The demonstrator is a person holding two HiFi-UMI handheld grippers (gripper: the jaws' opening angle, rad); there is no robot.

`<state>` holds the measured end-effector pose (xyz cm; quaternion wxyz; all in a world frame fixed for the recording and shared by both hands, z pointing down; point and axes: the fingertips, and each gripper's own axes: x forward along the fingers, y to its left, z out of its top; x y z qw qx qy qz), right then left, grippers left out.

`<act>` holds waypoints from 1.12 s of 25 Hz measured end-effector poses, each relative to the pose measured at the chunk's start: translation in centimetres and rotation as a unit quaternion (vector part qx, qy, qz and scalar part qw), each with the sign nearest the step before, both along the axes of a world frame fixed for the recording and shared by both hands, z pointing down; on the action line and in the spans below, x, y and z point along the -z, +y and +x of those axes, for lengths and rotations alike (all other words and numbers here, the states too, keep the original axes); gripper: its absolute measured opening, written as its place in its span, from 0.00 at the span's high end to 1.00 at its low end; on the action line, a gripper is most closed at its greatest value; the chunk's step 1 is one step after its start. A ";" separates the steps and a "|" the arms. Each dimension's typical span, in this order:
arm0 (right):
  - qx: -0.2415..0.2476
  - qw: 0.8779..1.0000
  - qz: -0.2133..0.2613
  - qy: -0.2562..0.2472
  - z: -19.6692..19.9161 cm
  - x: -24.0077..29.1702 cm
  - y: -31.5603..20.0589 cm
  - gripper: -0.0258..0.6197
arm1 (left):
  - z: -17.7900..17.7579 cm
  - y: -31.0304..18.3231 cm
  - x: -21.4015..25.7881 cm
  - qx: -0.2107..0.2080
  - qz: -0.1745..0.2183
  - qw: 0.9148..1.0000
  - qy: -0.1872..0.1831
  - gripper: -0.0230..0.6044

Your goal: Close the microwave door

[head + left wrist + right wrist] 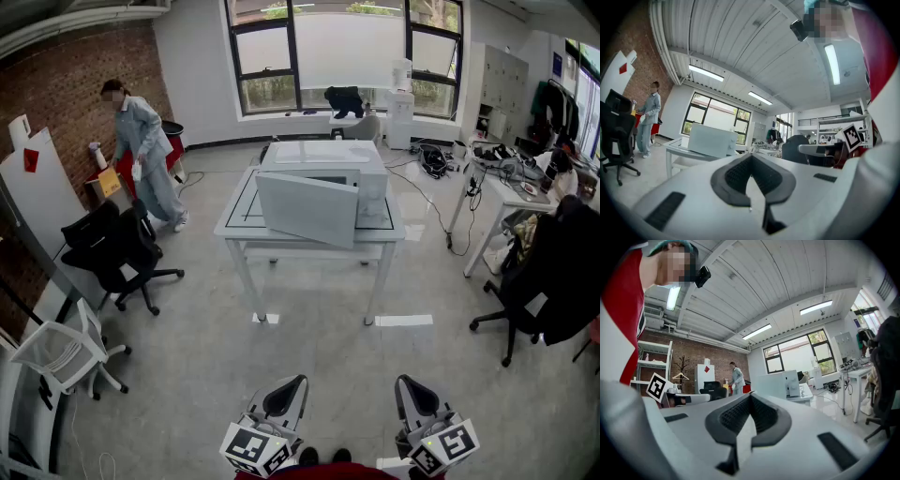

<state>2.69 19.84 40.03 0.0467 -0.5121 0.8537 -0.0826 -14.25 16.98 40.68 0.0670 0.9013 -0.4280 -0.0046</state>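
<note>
The white boxy microwave door [307,208] stands open on the white tabletop [234,225]; my left gripper [284,392] and right gripper [418,394], both closed and empty, are well away.

**Head view.** The left hand-held gripper [287,382] and right hand-held gripper [411,382] sit side by side at the lower edge, above the floor [319,352]. Well ahead of both, a white counter [234,223] carries a white microwave [328,159]. Its door [307,208] stands swung open toward the grippers. Far ahead and left of the left hand-held gripper, a person [142,155] stands by a brick wall [66,84]. A black office chair [117,246] is nearer on that side.
</note>
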 end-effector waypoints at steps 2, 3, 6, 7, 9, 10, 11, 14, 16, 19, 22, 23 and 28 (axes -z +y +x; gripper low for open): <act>0.000 1.000 -0.002 0.001 0.0 0.0 -0.1 0.94 | 0.2 -0.1 -0.1 -0.003 -0.002 1.000 -0.002 0.95; -0.001 1.000 -0.003 0.001 0.1 0.0 -0.2 0.94 | 0.3 -0.2 -0.1 -0.006 -0.003 1.000 -0.003 0.95; -0.006 1.000 -0.004 -0.001 0.3 -0.2 -0.3 0.94 | 1.0 -0.3 -0.4 -0.017 -0.004 1.000 -0.006 0.95; -0.005 1.000 -0.006 -0.003 0.3 -0.3 -0.3 0.94 | 1.3 -0.4 -0.4 -0.019 -0.004 1.000 -0.006 0.95; -0.002 1.000 -0.009 -0.005 0.3 -0.6 -0.5 0.94 | 1.5 -0.5 -0.5 -0.022 -0.004 1.000 -0.006 0.95; -0.001 1.000 -0.010 -0.006 0.2 -0.7 -0.6 0.94 | 1.5 -0.5 -0.5 -0.022 -0.004 1.000 -0.006 0.95; 0.000 1.000 -0.011 -0.006 0.1 -0.8 -0.7 0.94 | 1.4 -0.5 -0.6 -0.022 -0.004 1.000 -0.007 0.95; 0.007 1.000 -0.011 0.001 -0.4 -0.9 -0.8 0.94 | 1.0 -0.6 -0.7 -0.020 -0.008 1.000 -0.008 0.95; 0.015 1.000 -0.015 0.007 -0.8 -1.2 -1.0 0.94 | 0.7 -0.7 -0.9 -0.019 -0.012 1.000 -0.006 0.95; 0.023 1.000 -0.019 -0.005 -1.4 -1.5 -1.4 0.94 | 0.5 -1.0 -1.2 -0.021 -0.015 1.000 -0.005 0.95; 0.021 0.999 -0.021 -0.013 -1.8 -1.3 -1.8 0.94 | 0.0 -1.4 -1.3 -0.028 -0.015 0.999 -0.008 0.95; 0.017 1.000 -0.023 -0.011 -1.9 -1.4 -1.9 0.94 | -0.2 -1.6 -1.3 -0.030 -0.015 0.999 -0.009 0.95; -0.001 0.999 -0.027 -0.020 -2.6 -1.5 -2.8 0.94 | -0.8 -2.8 -1.7 -0.050 -0.016 0.999 -0.011 0.95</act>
